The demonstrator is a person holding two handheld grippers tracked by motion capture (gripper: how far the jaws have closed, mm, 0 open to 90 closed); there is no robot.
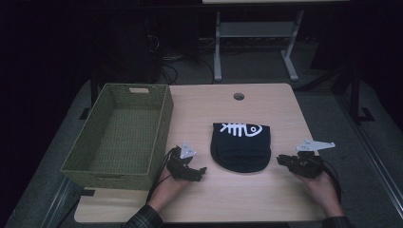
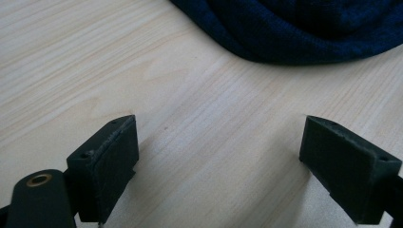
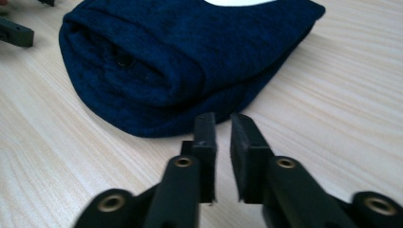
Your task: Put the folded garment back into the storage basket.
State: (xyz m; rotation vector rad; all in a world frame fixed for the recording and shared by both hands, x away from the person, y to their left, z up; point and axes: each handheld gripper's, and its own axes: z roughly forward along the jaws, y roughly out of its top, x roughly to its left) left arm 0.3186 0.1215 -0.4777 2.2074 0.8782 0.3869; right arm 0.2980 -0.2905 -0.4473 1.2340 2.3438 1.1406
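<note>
bare table (image 1: 266,199) front | basket (image 1: 121,135) blocks left | hat (image 1: 241,147) centre

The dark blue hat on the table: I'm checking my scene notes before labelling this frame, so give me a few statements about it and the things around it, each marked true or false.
1. The dark blue hat lies inside the green woven basket. False: it lies on the wooden table, to the right of the basket.
2. The hat carries a white fish-skeleton print. True.
3. The left gripper is clamped on the hat's edge. False: its jaws stand wide apart over bare table, short of the hat.
4. The right gripper has its jaws nearly together with nothing between them. True.
5. The basket holds nothing. True.
</note>
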